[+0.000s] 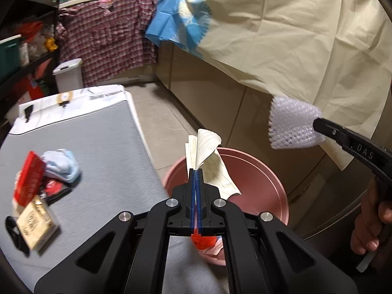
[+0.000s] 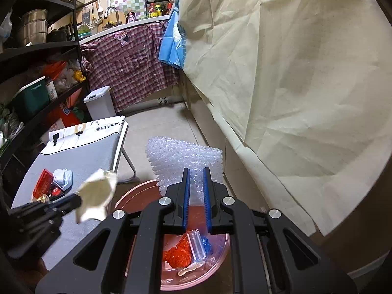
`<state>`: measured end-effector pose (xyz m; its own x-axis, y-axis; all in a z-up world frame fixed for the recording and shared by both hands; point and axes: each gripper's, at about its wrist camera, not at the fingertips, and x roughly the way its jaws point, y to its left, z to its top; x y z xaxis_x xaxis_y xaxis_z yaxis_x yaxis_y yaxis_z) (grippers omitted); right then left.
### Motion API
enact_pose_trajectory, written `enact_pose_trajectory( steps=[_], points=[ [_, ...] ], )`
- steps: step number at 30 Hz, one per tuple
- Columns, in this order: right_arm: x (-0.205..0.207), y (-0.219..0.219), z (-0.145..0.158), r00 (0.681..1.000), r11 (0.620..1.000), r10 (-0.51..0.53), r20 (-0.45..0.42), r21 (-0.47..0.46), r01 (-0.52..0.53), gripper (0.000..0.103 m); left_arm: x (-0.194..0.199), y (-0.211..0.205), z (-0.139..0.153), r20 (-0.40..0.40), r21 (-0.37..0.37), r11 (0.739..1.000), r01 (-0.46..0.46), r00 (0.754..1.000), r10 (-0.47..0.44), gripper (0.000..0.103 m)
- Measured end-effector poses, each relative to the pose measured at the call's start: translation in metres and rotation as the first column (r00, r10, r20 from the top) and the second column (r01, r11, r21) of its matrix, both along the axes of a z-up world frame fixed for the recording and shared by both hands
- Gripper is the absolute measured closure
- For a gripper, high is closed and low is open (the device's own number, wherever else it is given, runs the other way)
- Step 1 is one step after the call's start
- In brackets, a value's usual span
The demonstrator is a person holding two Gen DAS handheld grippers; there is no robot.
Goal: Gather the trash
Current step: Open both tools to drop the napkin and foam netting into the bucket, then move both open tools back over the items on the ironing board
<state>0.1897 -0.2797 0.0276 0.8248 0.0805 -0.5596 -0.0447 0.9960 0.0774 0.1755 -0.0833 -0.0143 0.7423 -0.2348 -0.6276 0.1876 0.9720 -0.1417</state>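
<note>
Right wrist view alone shows trash inside the pink bin (image 2: 137, 191); fingers pinch bubble wrap (image 2: 183, 161), lined paper (image 1: 208, 152).

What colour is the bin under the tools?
Pink bin, seen best from the left wrist.

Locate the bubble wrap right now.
The bubble wrap sits between the right gripper fingers, centre of the right wrist view, above the pink bin. The left wrist view shows it at right, before the cream sheet.
</note>
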Motion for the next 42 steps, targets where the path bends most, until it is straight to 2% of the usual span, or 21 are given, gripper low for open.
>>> enact_pose_trajectory(
  steps=[9, 12, 13, 14, 16, 18, 25, 32, 37, 42],
  points=[
    [0.016, 0.001, -0.010, 1.000, 1.000, 0.001, -0.027, -0.003, -0.001, 0.092, 0.014, -0.014, -0.024, -0.045, -0.018, 0.999, 0.048, 0.998, -0.048, 0.102],
    [0.020, 0.002, -0.015, 0.999, 1.000, 0.003, -0.041, -0.004, -0.003, 0.086, 0.017, -0.013, -0.029, -0.061, -0.026, 0.999, 0.045, 0.997, -0.047, 0.102],
    [0.021, 0.003, -0.016, 0.999, 1.000, 0.002, -0.048, -0.006, -0.002, 0.082, 0.019, -0.012, -0.030, -0.069, -0.028, 0.999, 0.042, 0.997, -0.044, 0.099],
    [0.023, 0.003, -0.018, 0.999, 1.000, 0.002, -0.052, -0.004, -0.002, 0.080, 0.022, -0.011, -0.031, -0.081, -0.034, 0.999, 0.034, 0.996, -0.037, 0.090],
    [0.023, 0.003, -0.018, 0.999, 1.000, 0.003, -0.054, 0.003, -0.003, 0.065, 0.021, -0.007, -0.031, -0.082, -0.057, 0.998, 0.033, 0.996, -0.038, 0.076],
    [0.024, 0.004, -0.019, 0.998, 1.000, -0.001, -0.062, 0.001, 0.001, 0.060, 0.020, -0.006, -0.029, -0.075, -0.059, 0.998, 0.034, 0.996, -0.039, 0.076],
    [0.020, 0.008, -0.019, 0.998, 1.000, 0.019, -0.054, -0.002, -0.019, 0.060, 0.007, 0.004, -0.020, -0.062, -0.055, 0.998, 0.025, 0.998, -0.028, 0.076],
    [0.010, 0.012, -0.011, 0.999, 0.999, 0.049, -0.016, -0.005, -0.049, 0.060, -0.025, 0.030, 0.009, -0.021, -0.034, 0.999, -0.012, 1.000, 0.012, 0.076],
    [-0.006, 0.017, -0.002, 0.996, 0.996, 0.084, 0.011, -0.010, -0.084, 0.061, -0.052, 0.068, 0.036, 0.011, -0.022, 0.997, -0.070, 0.997, 0.070, 0.076],
    [-0.028, 0.025, 0.009, 0.990, 0.991, 0.133, 0.044, -0.021, -0.132, 0.061, -0.077, 0.119, 0.050, 0.013, -0.020, 0.990, -0.138, 0.990, 0.138, 0.076]
  ],
)
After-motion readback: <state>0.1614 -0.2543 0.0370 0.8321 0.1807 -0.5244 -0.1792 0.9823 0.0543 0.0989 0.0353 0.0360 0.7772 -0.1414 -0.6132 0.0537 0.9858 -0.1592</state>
